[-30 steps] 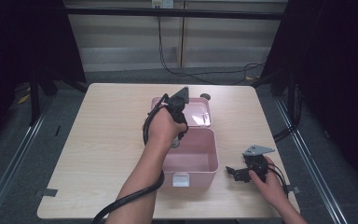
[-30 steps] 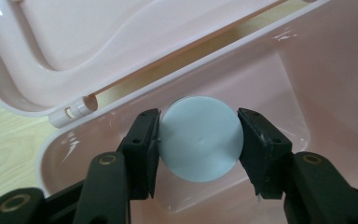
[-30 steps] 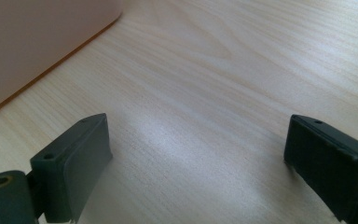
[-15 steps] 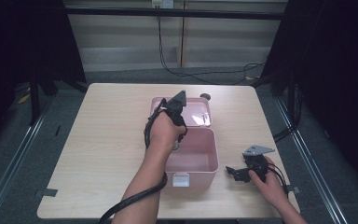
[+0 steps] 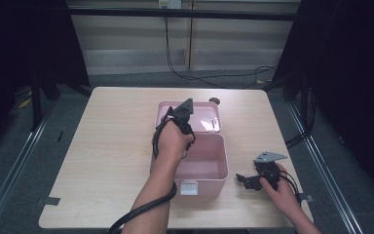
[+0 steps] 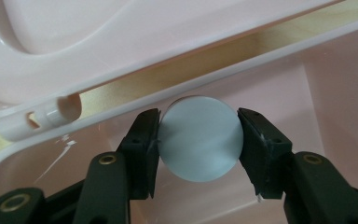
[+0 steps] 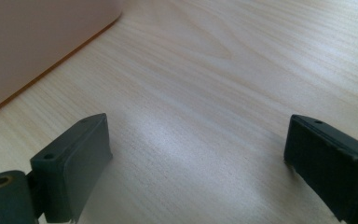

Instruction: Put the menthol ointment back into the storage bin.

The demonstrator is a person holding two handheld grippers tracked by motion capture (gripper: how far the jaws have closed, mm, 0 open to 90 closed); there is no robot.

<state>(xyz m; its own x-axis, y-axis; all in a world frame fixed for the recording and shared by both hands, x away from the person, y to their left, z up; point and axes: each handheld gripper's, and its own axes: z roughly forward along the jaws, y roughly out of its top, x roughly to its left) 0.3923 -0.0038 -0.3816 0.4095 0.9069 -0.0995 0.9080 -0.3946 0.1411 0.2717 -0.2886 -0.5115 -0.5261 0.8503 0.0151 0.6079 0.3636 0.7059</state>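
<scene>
Pink plastic makes up the open box at the middle of the desk, its lid folded back flat behind it. The left hand-held gripper hangs over the box's far rim, clenched on a pale round disc; in the left gripper view the two black jaws press the disc from either side, and the box's pink inner wall and floor lie right behind it. By that, the disc is already inside the mouth of the box, near the hinge side, but whether it touches the floor I cannot tell.

As a judgement, the carrying is mostly done: the piece is picked up and brought over the box. What is left is to lower it, let go, draw the left hand-held gripper out, and probably swing the lid shut.

The disc turns its flat round face toward the gripper's camera, so its short axis runs along the jaws and down into the box, while its broad face lies across them. Being round, it has no long axis to speak of; the grip sits across its full width.

The right hand-held gripper rests low on the desk just right of the box, jaws spread wide with only bare wood grain between them, grasping nothing
</scene>
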